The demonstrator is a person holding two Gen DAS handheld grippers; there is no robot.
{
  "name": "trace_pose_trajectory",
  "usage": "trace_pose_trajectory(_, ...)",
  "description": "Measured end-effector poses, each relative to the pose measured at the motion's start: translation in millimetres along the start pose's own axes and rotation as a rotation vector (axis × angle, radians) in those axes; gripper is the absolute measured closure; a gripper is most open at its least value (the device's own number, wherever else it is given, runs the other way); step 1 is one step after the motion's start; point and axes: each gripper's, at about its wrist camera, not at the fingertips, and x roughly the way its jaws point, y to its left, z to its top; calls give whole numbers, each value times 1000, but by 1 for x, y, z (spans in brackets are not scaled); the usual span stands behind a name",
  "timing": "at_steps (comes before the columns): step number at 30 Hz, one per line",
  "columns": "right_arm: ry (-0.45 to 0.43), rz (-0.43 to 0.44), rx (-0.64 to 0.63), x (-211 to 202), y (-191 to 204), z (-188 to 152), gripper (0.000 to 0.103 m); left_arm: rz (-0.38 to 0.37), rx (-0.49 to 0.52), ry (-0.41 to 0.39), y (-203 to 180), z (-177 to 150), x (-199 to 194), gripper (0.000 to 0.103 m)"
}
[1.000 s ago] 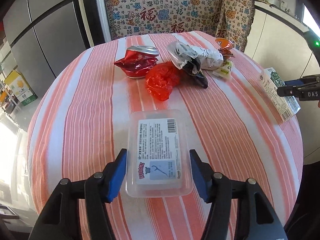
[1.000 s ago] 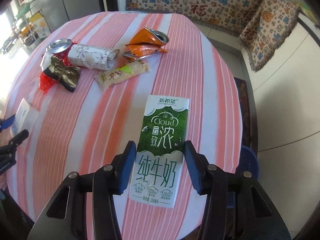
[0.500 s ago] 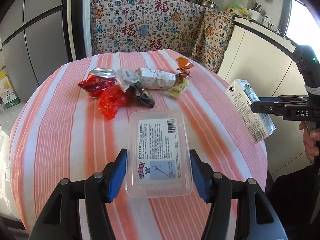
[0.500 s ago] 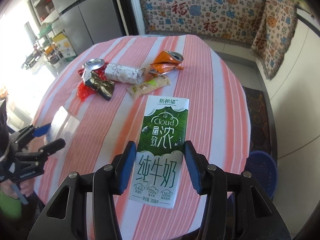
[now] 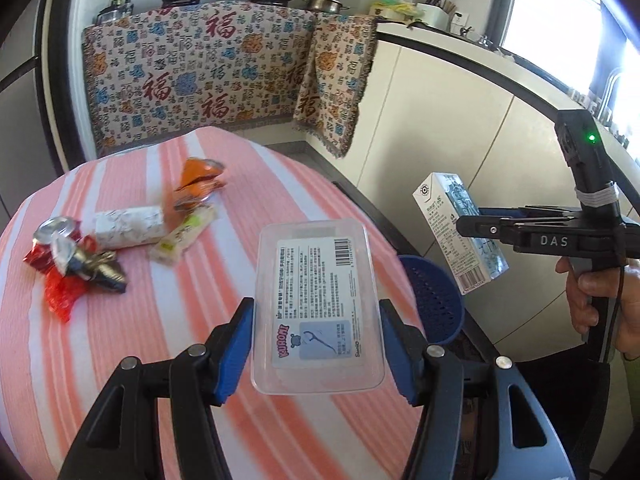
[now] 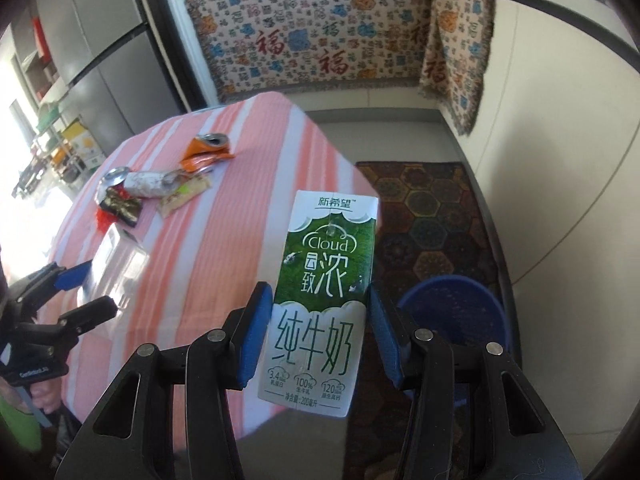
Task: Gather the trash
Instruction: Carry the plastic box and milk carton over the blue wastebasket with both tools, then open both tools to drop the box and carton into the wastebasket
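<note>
Tongs on my left (image 5: 316,350) are clamped on the clear plastic box (image 5: 318,308), held above the bench (image 5: 160,340); it's light, slick and flexy, so I'm pinching its long sides. Blue bin (image 5: 434,300) sits at 3 o'clock.

Right tongs (image 6: 316,340) squeeze the milk carton (image 6: 324,300) mid-body, feels empty and crushable, bin at 4 o'clock.

the left gripper (image 5: 316,350) clamps a clear plastic box (image 5: 318,308) above the striped table (image 5: 160,320). at three o'clock the right gripper (image 5: 464,226) pinches a milk carton (image 5: 452,236) over a blue bin (image 5: 436,300). wrappers (image 5: 132,228) lie at nine o'clock.
</note>
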Motion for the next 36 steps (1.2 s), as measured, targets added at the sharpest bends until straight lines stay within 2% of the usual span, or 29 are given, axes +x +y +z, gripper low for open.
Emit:
trace_pose_trajectory(7, -12, -88, 129, 1, -89, -16, 53, -97, 68, 4, -72, 32, 51, 42)
trace_pose_trajectory(13, 9, -147, 210, 14, -155, -34, 53, -181, 85, 56, -120, 49, 113, 42)
trace_pose_trajectory(17, 8, -160, 259, 25, -186, -41, 53, -204, 93, 94, -145, 55, 155, 42)
trace_pose_trajectory(24, 6, -137, 339, 45, -215, -55, 52, -214, 119, 163, -166, 52, 214, 42)
trace_pose_trajectory(31, 13, -117, 387, 51, -230, -58, 51, -219, 165, 201, -181, 41, 249, 41)
trace_pose_trajectory(32, 12, -108, 394, 52, -232, -59, 50, -224, 174, 206, -187, 38, 254, 41)
trace_pose_trajectory(34, 13, -85, 408, 55, -234, -60, 39, -230, 186, 224, -192, 35, 264, 37)
trace_pose_trajectory(36, 7, -95, 412, 54, -233, -58, 36, -217, 195, 226, -195, 36, 273, 36)
